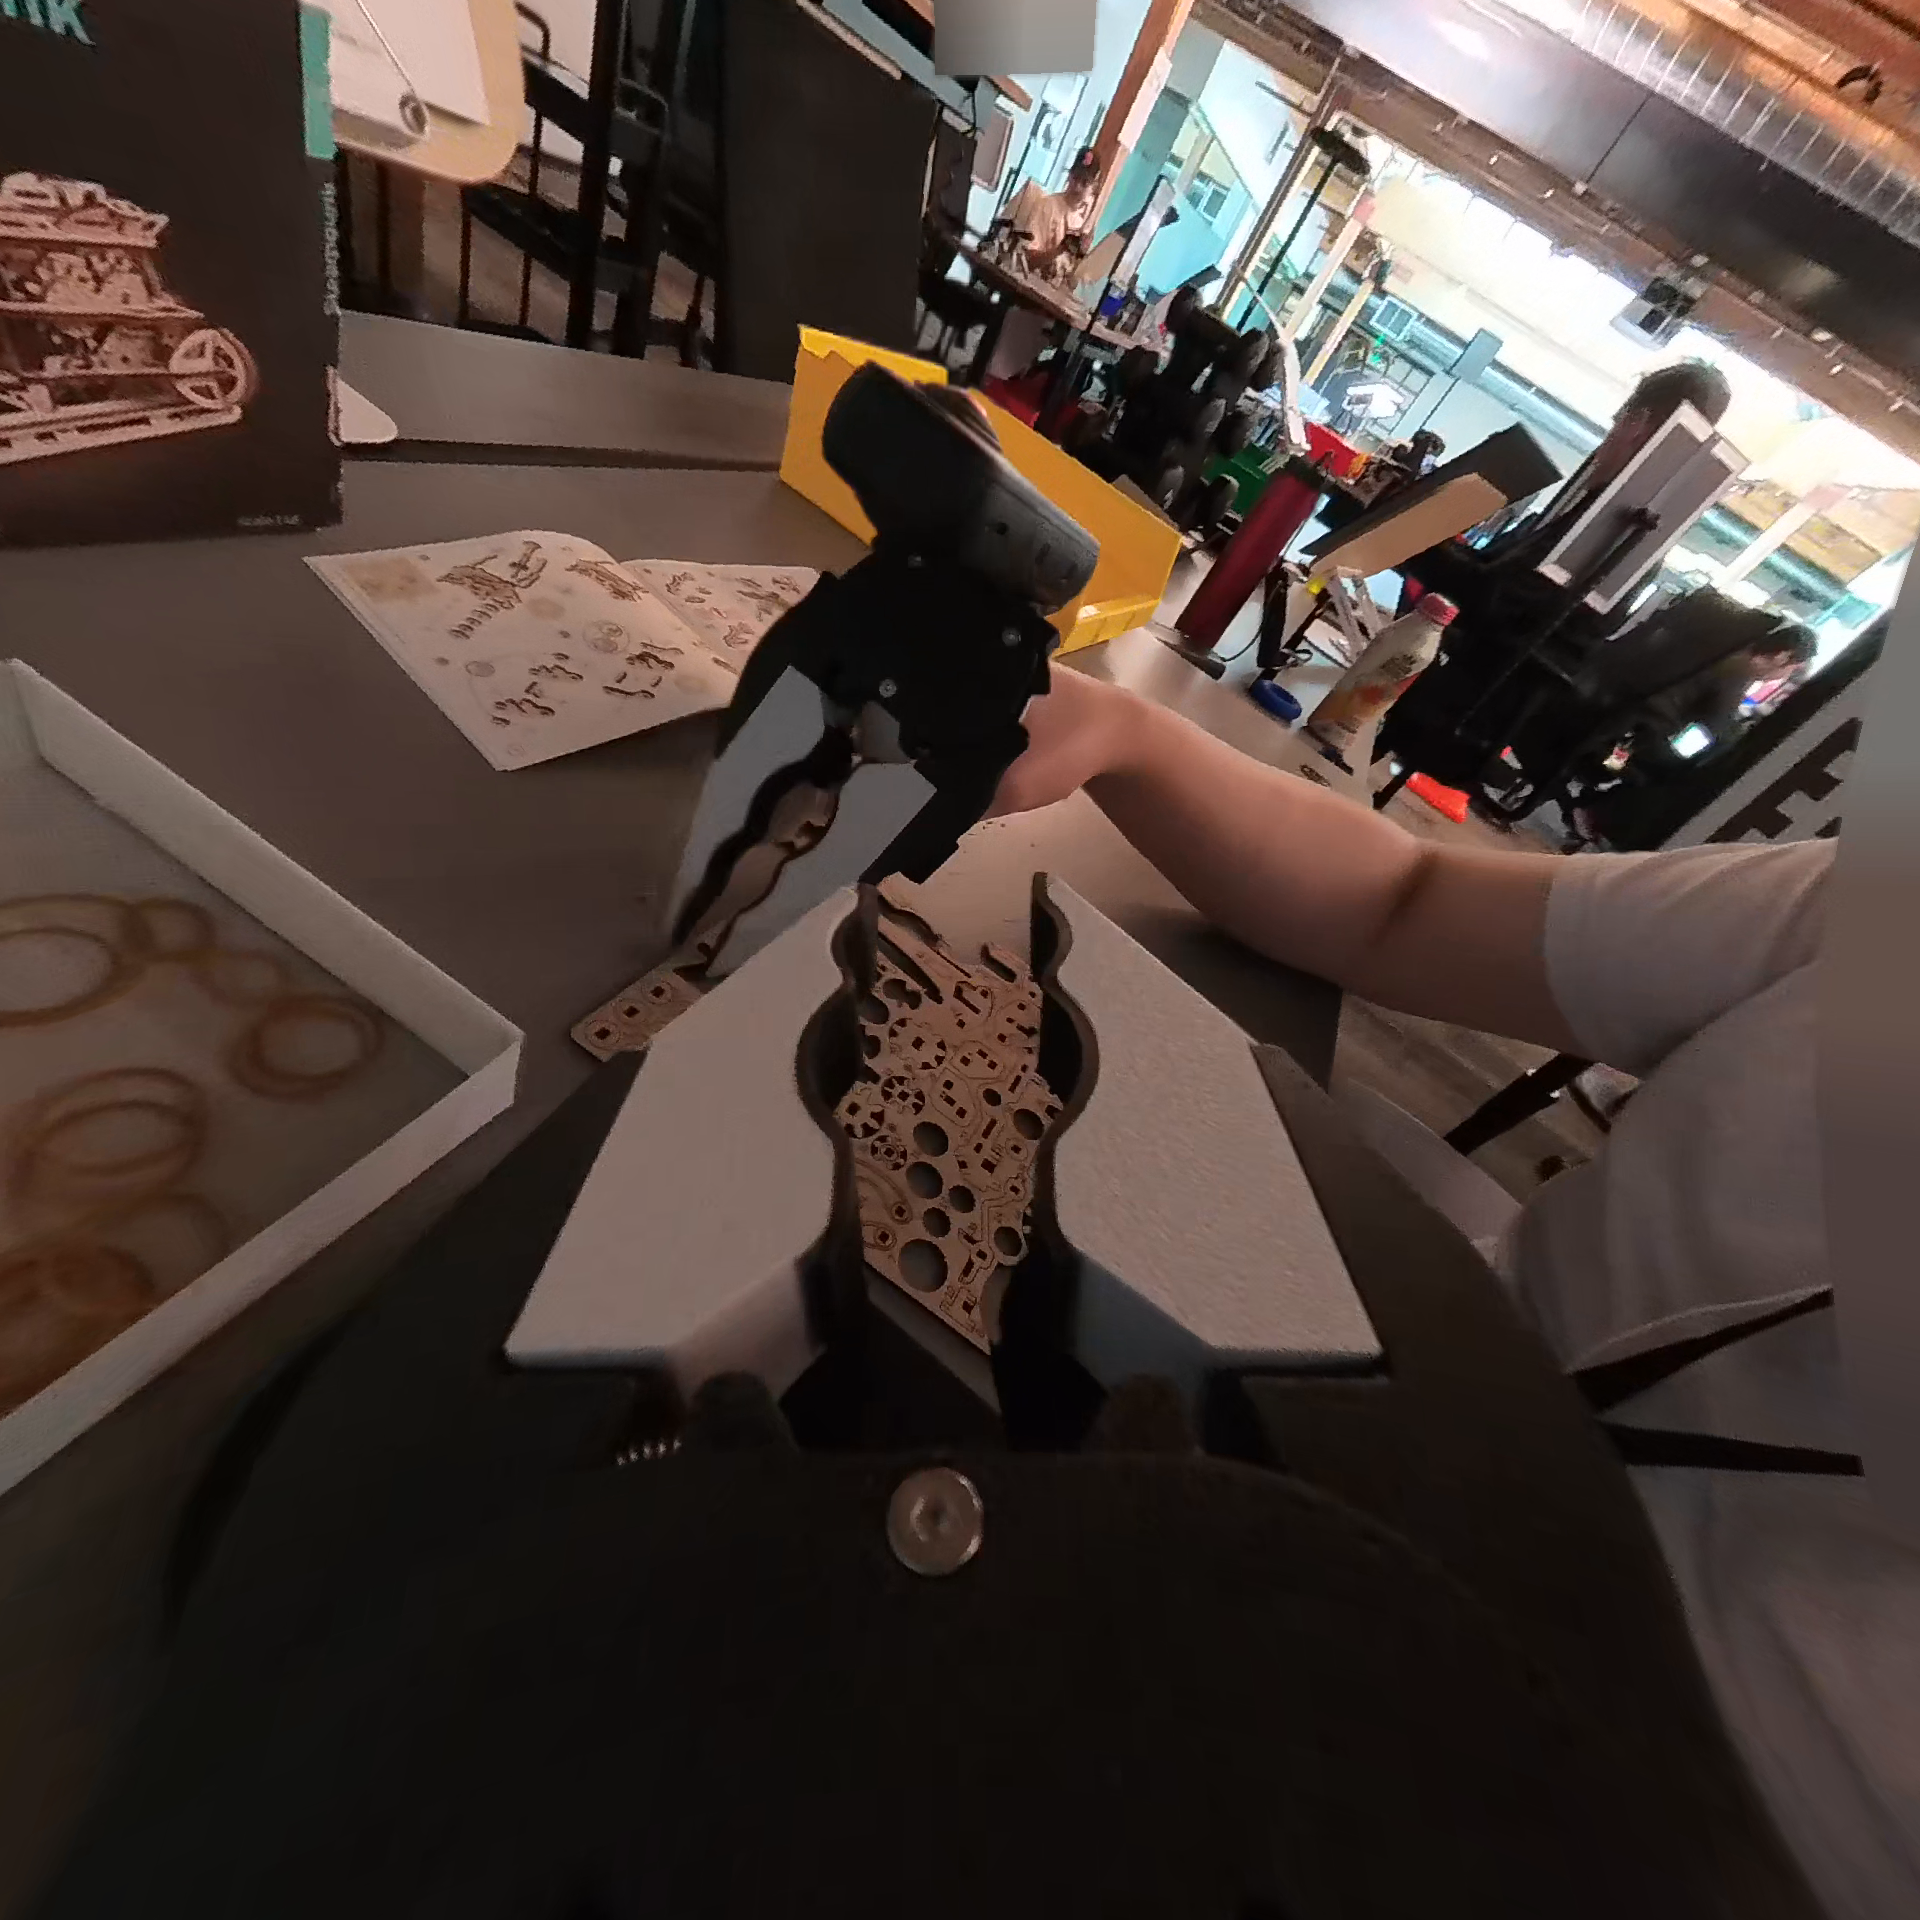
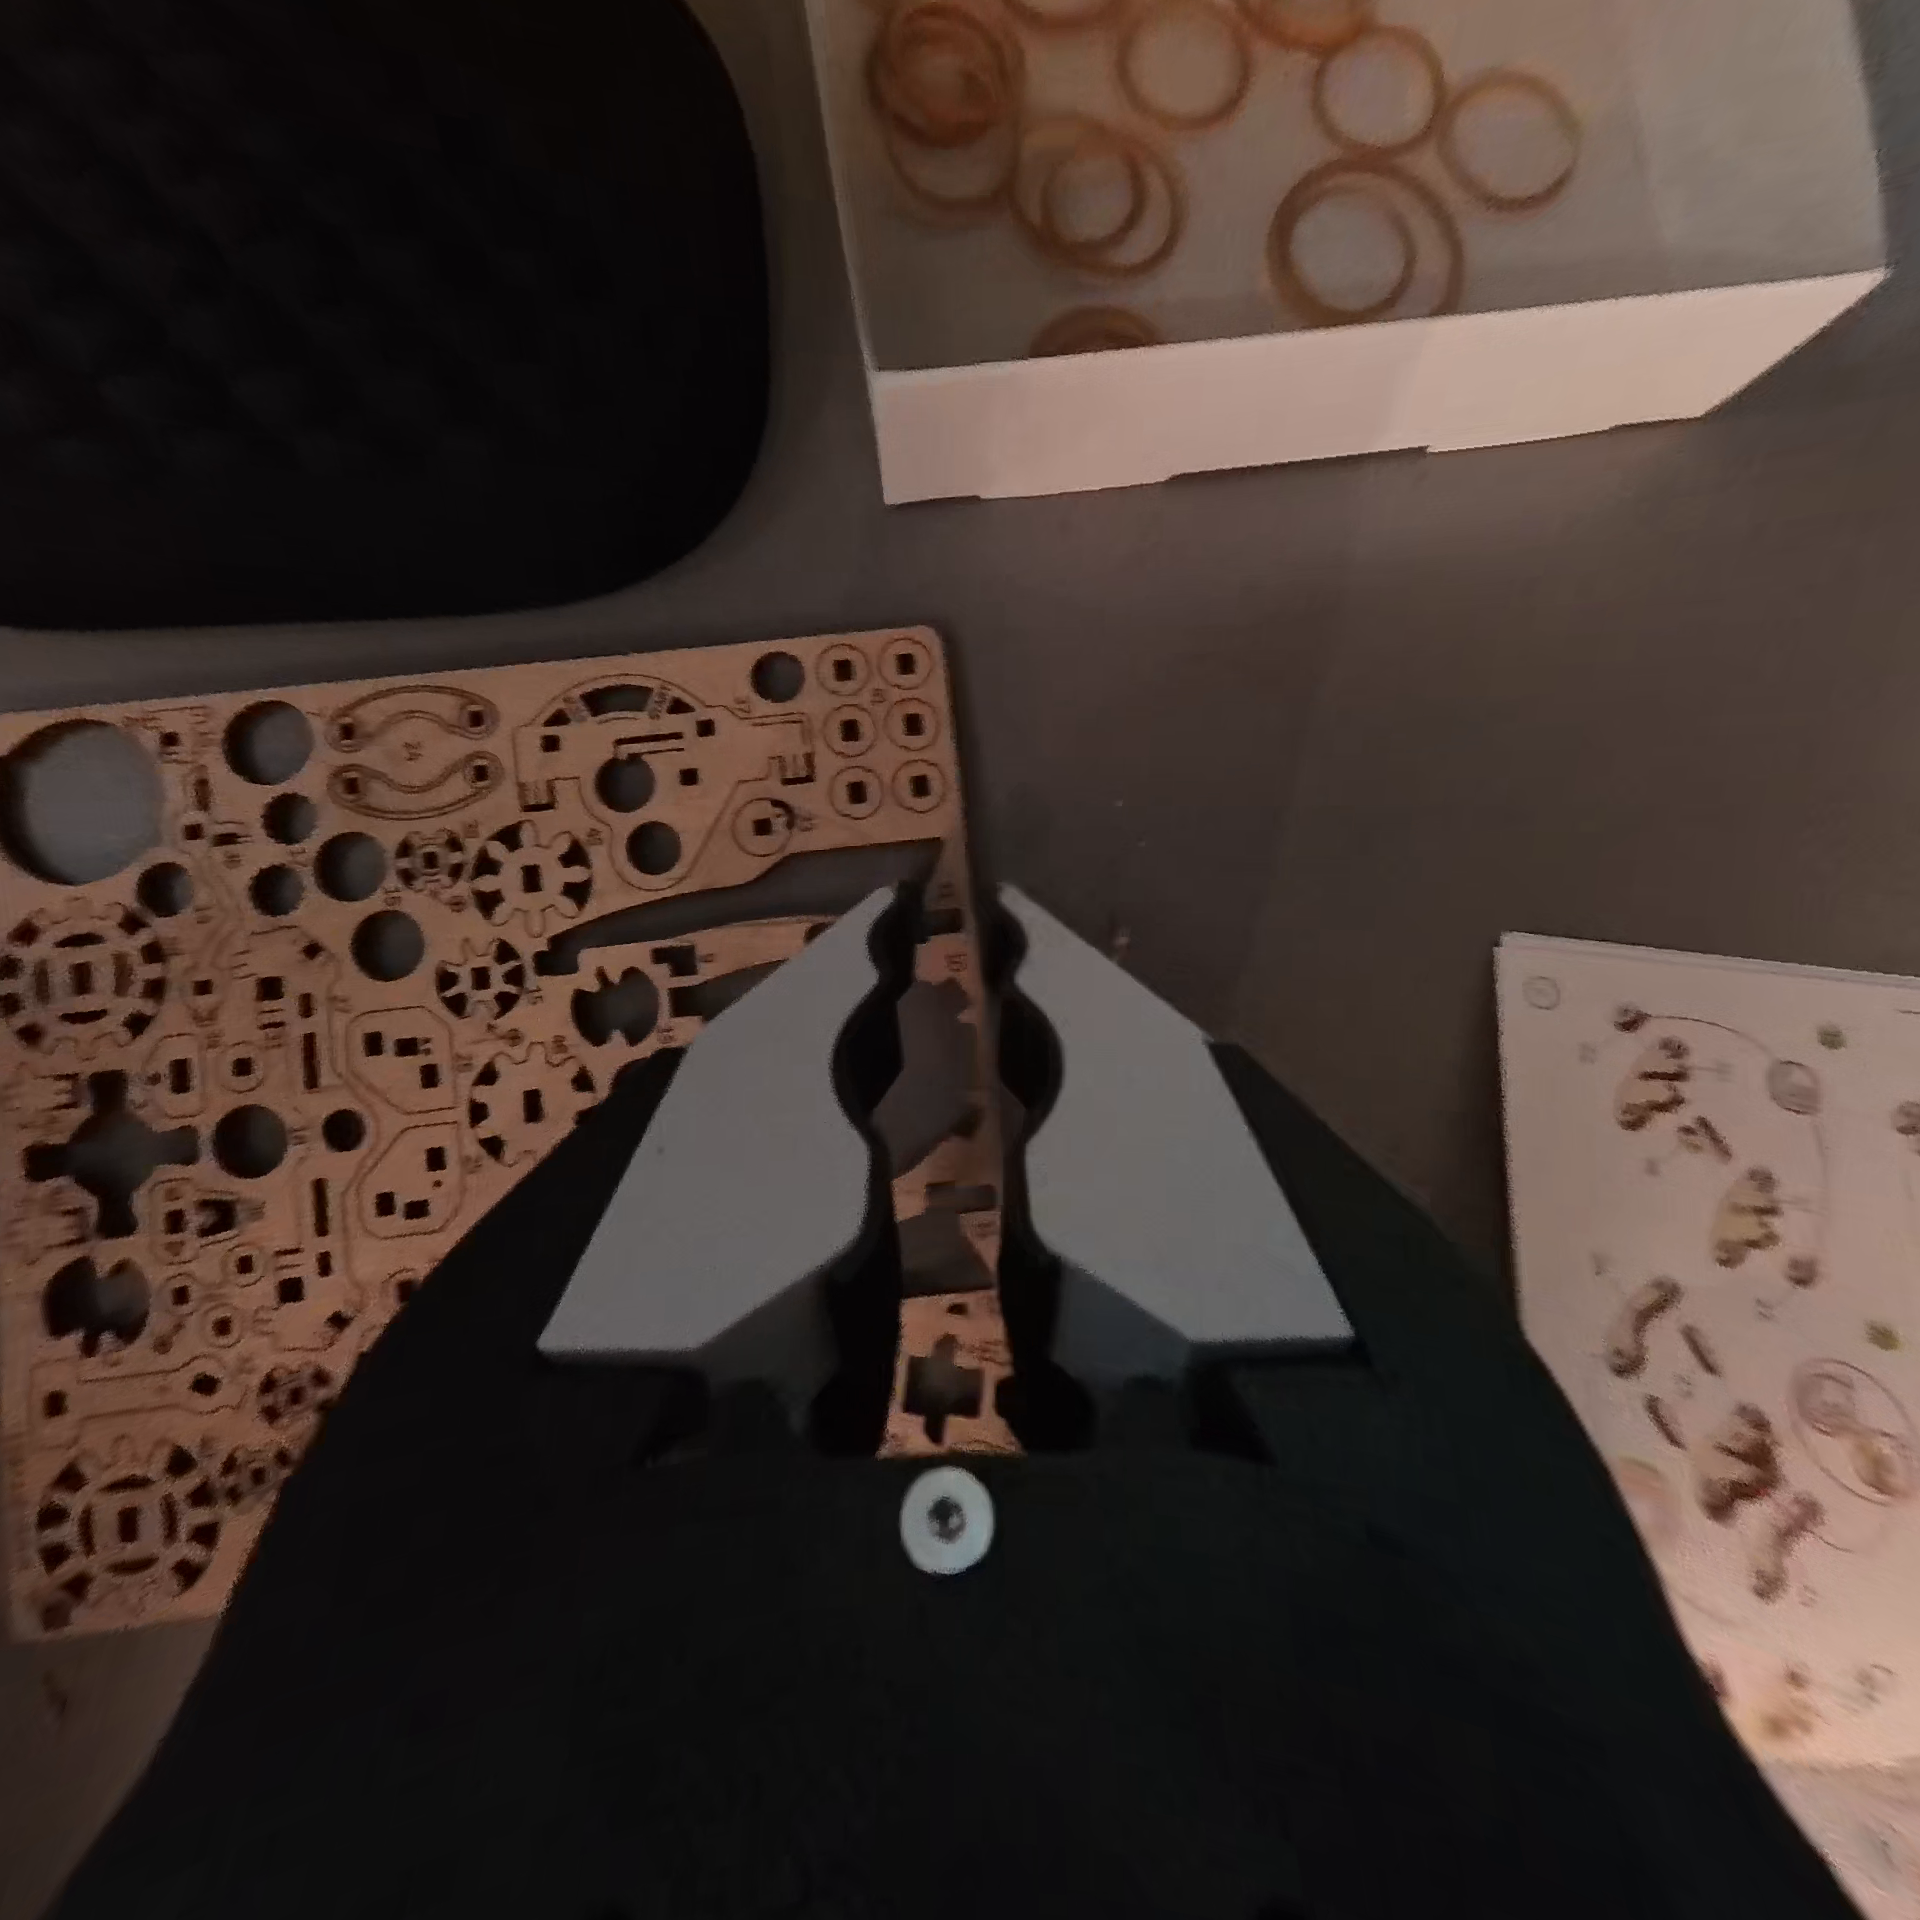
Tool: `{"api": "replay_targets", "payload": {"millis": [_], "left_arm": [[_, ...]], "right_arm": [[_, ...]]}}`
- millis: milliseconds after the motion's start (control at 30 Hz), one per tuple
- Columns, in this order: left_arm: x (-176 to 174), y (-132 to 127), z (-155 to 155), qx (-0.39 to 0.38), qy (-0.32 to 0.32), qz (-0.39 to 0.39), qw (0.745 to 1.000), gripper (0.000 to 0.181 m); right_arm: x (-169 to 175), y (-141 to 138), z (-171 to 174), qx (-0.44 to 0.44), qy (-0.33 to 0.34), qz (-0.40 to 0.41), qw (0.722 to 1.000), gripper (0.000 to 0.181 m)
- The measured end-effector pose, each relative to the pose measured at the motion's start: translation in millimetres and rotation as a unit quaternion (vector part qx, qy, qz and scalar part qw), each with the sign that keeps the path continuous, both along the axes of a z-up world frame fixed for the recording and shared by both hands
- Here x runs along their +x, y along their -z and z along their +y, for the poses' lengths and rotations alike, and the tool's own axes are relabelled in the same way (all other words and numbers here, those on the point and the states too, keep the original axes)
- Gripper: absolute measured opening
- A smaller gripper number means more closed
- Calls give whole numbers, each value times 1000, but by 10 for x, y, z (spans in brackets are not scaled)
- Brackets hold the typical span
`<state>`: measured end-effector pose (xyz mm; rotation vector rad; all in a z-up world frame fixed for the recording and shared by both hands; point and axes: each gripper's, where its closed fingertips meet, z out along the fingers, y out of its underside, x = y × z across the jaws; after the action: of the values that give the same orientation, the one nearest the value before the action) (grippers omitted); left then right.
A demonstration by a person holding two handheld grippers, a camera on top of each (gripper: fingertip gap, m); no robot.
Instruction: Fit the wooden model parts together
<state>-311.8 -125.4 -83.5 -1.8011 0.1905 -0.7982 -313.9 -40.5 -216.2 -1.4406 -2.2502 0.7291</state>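
Grey tabletop (image 2: 1299, 727), dim workshop behind. Wooden sheet (image 2: 416, 1039) of laser-cut parts lies flat on it; its right edge runs up between the fingers of the right tongs (image 2: 948, 894), which sit nearly closed astride that edge, though actual pinching is hard to confirm. Left tongs (image 1: 951, 894) hover above the sheet, jaws slightly parted, gripping nothing. White box (image 2: 1351, 395) of rubber bands (image 2: 1195, 156) lies beyond; instruction booklet (image 2: 1714, 1351) to the right.
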Motion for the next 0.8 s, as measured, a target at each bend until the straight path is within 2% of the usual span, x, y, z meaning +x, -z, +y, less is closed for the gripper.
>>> {"api": "replay_targets", "payload": {"millis": [133,300,433,633,800], "left_arm": [[-44,114,28,9,-4,-9,1000,30],[-98,214,-3,13,-23,-23,999,41],[66,299,-31,-9,-8,-24,1000,53],[513,457,-137,-71,68,-37,994,53],[635,591,-187,-115,86,-61,988,49]], "right_arm": [[29,-49,-35,8,10,48,999,8],[311,-538,-182,68,30,207,976,8],[585,-850,-124,96,76,280,952,8],[736,-972,54,107,135,320,932,8],[745,-989,138,106,150,327,927,8]]}}
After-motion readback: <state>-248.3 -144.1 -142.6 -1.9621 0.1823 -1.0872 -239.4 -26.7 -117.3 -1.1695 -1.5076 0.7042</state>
